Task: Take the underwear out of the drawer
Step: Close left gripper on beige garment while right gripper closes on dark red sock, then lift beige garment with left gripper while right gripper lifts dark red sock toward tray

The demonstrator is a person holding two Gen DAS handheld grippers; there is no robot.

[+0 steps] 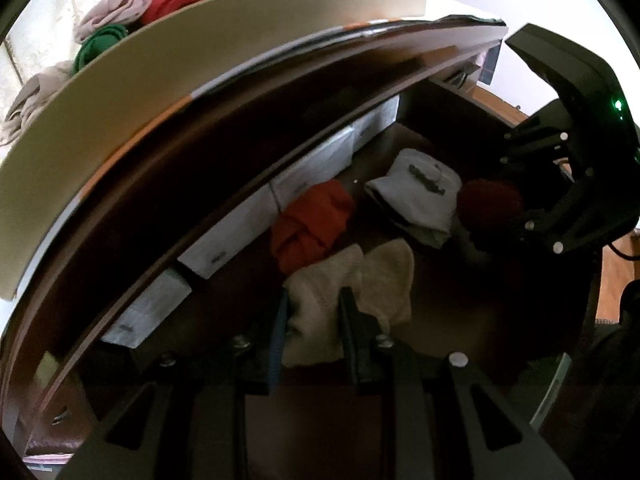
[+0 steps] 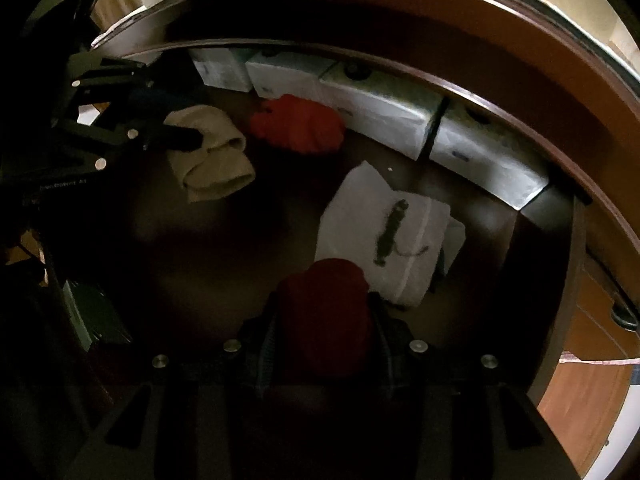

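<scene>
A dark brown wooden cabinet (image 1: 132, 184) fills the frame, its curved glossy top edge catching daylight while the inside lies in deep shadow. A row of pale boxes (image 2: 384, 108) lines the back wall of the compartment. Beyond, a white wall (image 1: 516, 4) glows brightly, a pale curtain (image 1: 36, 28) hangs at left, and orange-brown wooden floor (image 2: 588, 376) shows at right.
</scene>
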